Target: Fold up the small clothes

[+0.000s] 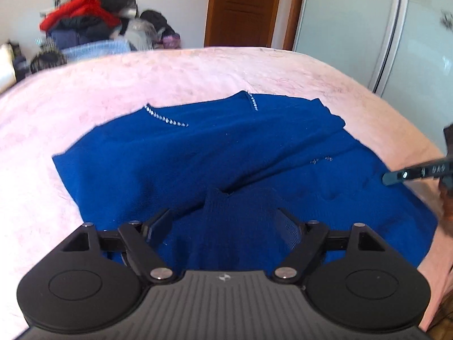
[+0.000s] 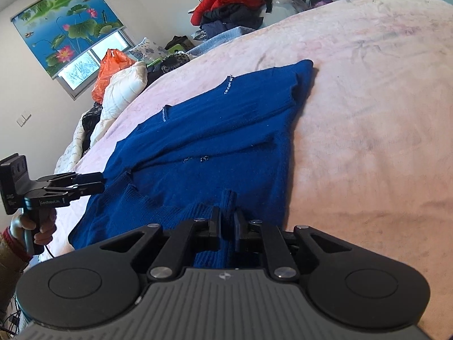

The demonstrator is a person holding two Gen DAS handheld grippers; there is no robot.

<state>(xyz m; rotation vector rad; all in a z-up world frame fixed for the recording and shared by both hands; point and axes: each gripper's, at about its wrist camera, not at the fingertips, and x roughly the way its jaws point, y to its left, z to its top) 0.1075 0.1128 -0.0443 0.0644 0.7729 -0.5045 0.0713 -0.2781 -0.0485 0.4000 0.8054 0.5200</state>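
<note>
The left hand-held gripper has its jaws wide apart. A dark blue cuff of the sweater sits between them, but the pads do not press on it. My guess is that this sleeve end has been laid where it belongs, so the jaws no longer need to hold it.

The right hand-held gripper has its jaws close together, with a ridged bit of blue knit pinched between them. It likely holds that near edge so the sweater does not slide on the soft cover. In the left view only its thin tip shows, over the right side of the sweater.

The sweater lies spread on the pink bed, close to the near edge where the person stands. It is deep blue and fuzzy, with little lines of shiny beads near the neck. One sleeve is folded across the body, so the fold looks partly done. It is still bumpy, with soft creases.

Far behind, past the far edge of the bed, is a pile of clothes.
</note>
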